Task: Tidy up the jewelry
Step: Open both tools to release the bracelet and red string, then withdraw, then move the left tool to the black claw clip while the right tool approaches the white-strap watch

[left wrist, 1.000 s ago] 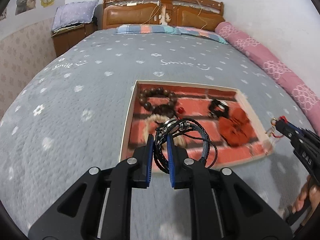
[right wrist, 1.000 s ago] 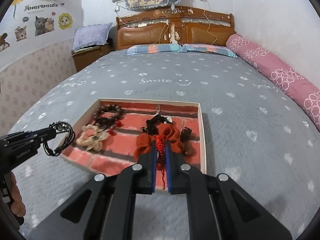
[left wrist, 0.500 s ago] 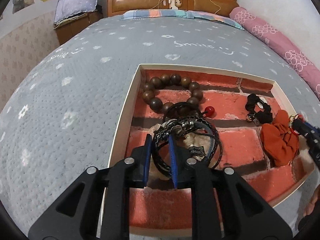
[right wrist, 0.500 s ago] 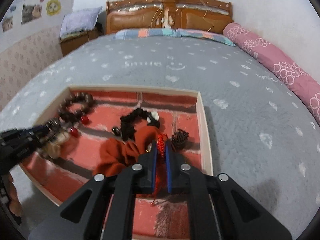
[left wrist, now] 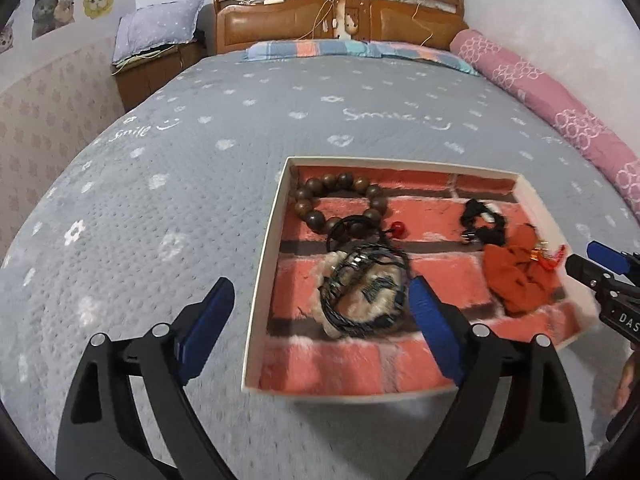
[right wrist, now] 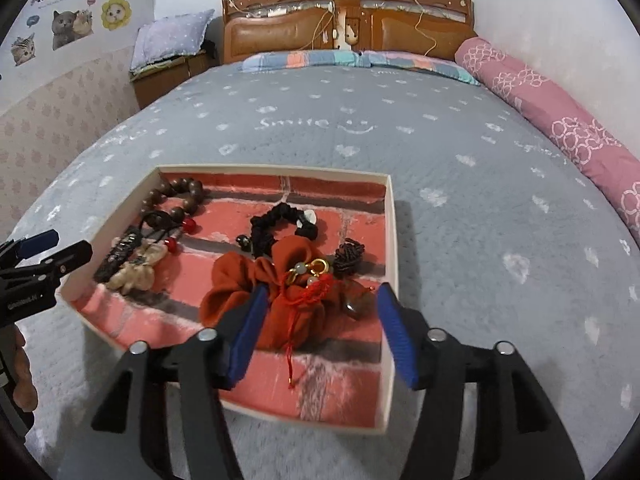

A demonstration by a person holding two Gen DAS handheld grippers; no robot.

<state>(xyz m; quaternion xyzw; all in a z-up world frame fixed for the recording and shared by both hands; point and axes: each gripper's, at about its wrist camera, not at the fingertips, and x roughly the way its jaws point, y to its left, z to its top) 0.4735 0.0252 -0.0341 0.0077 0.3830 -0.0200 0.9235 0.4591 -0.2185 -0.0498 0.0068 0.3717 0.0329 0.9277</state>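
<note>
A shallow white tray [left wrist: 262,276] with a red brick-pattern lining lies on the grey bedspread; it also shows in the right wrist view [right wrist: 390,248]. My left gripper [left wrist: 316,316] is open and empty, just short of a black braided cord bracelet [left wrist: 362,292] lying on a beige flower piece. My right gripper [right wrist: 316,330] is open and empty over a red string bracelet with gold rings [right wrist: 310,280] resting on an orange scrunchie [right wrist: 240,280]. A brown bead bracelet [left wrist: 340,200] and a black knotted bracelet [right wrist: 280,224] also lie in the tray.
The bed's grey spread [left wrist: 160,200] surrounds the tray. A pink bolster [right wrist: 560,120] runs along the right wall. A wooden headboard [right wrist: 348,20] and a nightstand with a pillow [left wrist: 156,52] stand at the back.
Both grippers opened. The left let go of the black cord bracelet onto the beige flower; the right let go of the red string bracelet onto the orange scrunchie. Both pulled back a little.
</note>
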